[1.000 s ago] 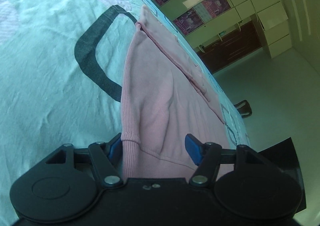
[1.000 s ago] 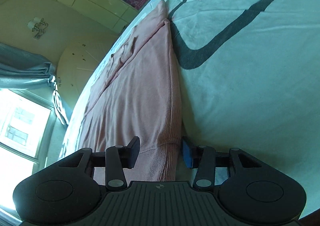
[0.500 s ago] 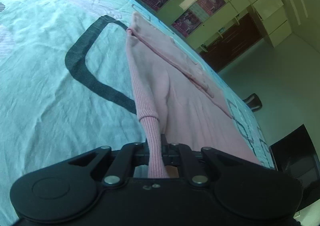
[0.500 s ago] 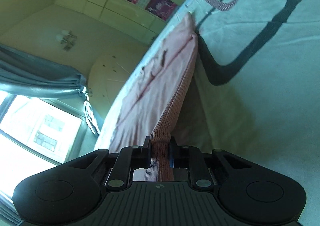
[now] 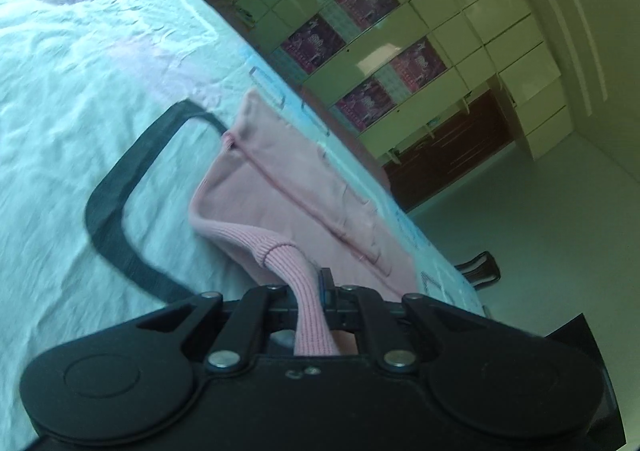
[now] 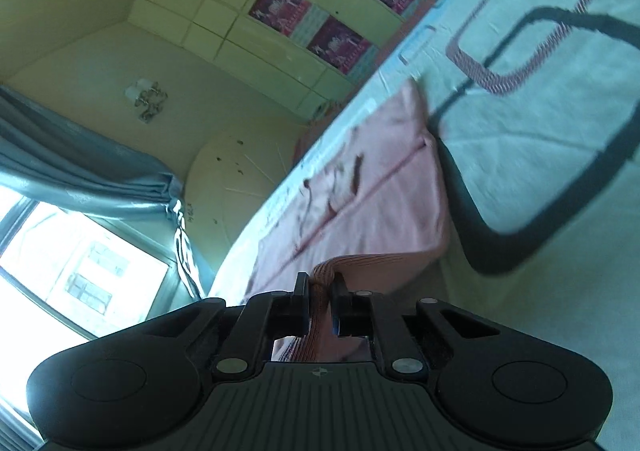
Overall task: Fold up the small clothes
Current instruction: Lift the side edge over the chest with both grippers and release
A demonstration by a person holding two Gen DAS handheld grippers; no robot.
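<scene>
Both grippers, left (image 5: pixel 310 293) and right (image 6: pixel 320 291), clamp the pink garment's (image 5: pixel 280 187) ribbed hem over a pale patterned bedsheet (image 5: pixel 80 91), cabinets (image 6: pixel 248 11) behind

Ribbed pink knit garment (image 5: pixel 280 195) on a matt, wrinkled cotton bedsheet (image 5: pixel 80 99).

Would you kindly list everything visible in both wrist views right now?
garment: one, pink, lying on the bed, its ribbed hem lifted at both near corners
bedsheet: one, pale blue with dark and striped rounded outlines, under the garment
cabinets: one wall of cream doors, beyond the bed
posters: several, magenta, on the cabinet doors
curtain: one, grey-blue, beside the window
window: one, bright, lower left of the right view
wall lamp: one, pale, above the curtain
left gripper: black, jaws shut on the hem
right gripper: black, jaws shut on the hem
</scene>
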